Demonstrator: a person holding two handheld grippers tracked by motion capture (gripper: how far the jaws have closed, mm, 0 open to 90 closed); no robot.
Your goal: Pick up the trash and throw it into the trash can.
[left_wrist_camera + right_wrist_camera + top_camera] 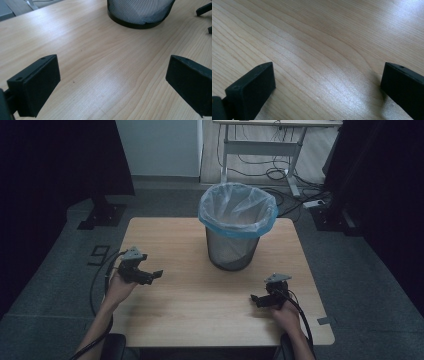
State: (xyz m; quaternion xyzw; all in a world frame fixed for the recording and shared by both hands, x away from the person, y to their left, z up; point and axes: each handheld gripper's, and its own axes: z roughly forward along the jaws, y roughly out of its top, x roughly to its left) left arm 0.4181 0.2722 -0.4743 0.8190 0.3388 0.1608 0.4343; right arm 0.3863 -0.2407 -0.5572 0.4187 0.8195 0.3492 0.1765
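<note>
While both grippers, left [152,276] & right [256,299], gape wide, empty, mesh bin [234,249] stands between, farther back.

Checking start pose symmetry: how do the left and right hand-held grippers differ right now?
The left hand-held gripper is near the table's left edge, farther up the light wooden table; the right hand-held gripper sits lower, near the right edge. The left one's own view catches the black mesh bin's base; the right one's looks at bare wood. Shared: jaws wide open, empty, pointing inward.
</note>
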